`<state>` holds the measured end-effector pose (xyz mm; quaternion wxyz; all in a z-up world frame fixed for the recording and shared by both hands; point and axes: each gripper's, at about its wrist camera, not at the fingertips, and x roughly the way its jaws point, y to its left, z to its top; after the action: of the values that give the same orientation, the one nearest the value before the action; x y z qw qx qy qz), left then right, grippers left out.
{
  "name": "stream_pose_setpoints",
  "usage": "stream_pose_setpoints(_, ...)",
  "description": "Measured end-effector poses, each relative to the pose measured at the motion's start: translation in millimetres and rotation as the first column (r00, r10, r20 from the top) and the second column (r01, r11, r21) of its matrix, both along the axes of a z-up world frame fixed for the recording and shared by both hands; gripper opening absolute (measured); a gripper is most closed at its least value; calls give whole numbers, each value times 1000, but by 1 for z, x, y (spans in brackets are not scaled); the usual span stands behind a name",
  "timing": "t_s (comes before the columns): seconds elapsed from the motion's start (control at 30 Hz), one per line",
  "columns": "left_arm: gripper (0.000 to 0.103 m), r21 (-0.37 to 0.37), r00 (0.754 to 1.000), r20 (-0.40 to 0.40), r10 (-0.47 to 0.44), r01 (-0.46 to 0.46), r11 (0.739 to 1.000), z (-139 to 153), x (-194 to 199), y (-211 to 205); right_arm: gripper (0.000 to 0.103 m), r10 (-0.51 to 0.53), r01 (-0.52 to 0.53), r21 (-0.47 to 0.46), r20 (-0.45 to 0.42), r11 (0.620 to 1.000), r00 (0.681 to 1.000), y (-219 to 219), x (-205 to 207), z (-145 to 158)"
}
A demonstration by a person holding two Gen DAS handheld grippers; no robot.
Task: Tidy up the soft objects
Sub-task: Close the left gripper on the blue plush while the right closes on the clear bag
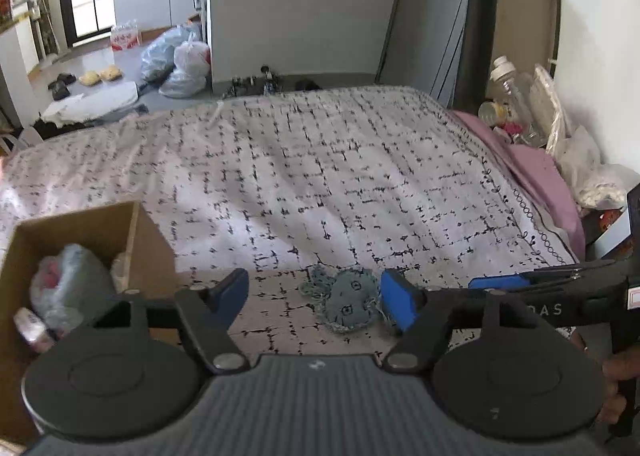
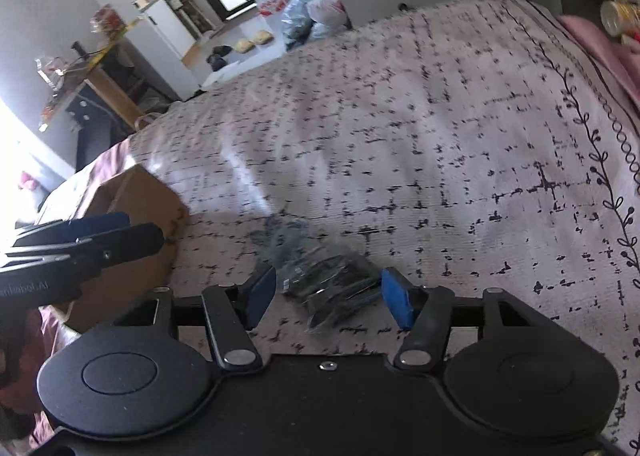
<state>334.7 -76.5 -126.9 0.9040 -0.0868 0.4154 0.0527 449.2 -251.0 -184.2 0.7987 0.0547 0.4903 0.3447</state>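
Lying on the patterned bedspread (image 1: 320, 175) near the bottom of the left wrist view is a small grey-blue knitted soft toy (image 1: 348, 306), rumpled, with stitched dark marks on its front; it sits between the blue pads of the left gripper (image 1: 316, 296), closer to the pad on the right of the frame, which looks to be just beside or touching its edge, while the pad on the left stands well clear, so the jaws are partly open and nothing is clamped. At the lower left of that view a cardboard box (image 1: 80, 221) rests on the bed with a pale plastic bag (image 1: 68, 280) and other soft items inside. The right gripper (image 1: 496, 282) reaches in from the right edge of the same frame, near the toy. In the right wrist view, blurred, a dark crumpled item in clear wrapping (image 2: 332, 288) lies on the bedspread (image 2: 440, 115) between the right gripper's (image 2: 328, 296) blue pads; gaps show on both sides, so its jaws are partly open and not pressing on it. The cardboard box (image 2: 136, 191) sits at the left of this frame, with the left gripper (image 2: 104, 236) in front of it
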Motion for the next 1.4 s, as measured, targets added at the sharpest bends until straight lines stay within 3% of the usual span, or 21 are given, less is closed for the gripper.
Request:
stream_pose_setpoints(0.17, 67, 4, 998, -59, -20, 20, 1000, -24, 22, -2, 58, -29, 29, -19, -34, 999, 999, 5, 16, -19)
stream_pose_setpoints(0.53, 66, -43, 983, -175, -57, 51, 998, -77, 60, -4, 65, 34, -36, -91, -21, 995, 999, 16, 21, -43)
stream_pose_setpoints(0.73, 74, -85, 971, -229, -68, 49, 995, -100, 75, -2, 70, 62, -64, -105, -18, 992, 998, 21, 20, -50)
stream_pose_setpoints(0.87, 75, -65, 974, -216, -69, 56, 996, -104, 78, -5, 68, 95, -92, -130, 22, 987, 995, 27, 13, -50)
stream_pose_setpoints(0.93, 65, -40, 975, -210, -68, 61, 997, -102, 77, -7, 61, 85, -83, -121, 13, 989, 996, 25, 14, -48)
stream_pose_setpoints(1.0, 31, -28, 977, -206, -54, 49, 998, -99, 73, -5, 53, 86, -84, -114, 12, 990, 996, 24, 10, -44)
stream_pose_setpoints(1.03, 25, -44, 978, -202, -50, 42, 998, -96, 71, -2, 51, 90, -88, -114, 12, 990, 996, 24, 7, -43)
stream_pose_setpoints(1.1, 19, -87, 979, -198, -49, 32, 996, -92, 66, 2, 44, 86, -86, -97, -4, 992, 996, 20, 2, -40)
stream_pose_setpoints(1.4, 18, -75, 991, -132, -40, 30, 997, -47, 26, -3, 41, 31, -29, -114, 12, 993, 999, 1, -32, -7)
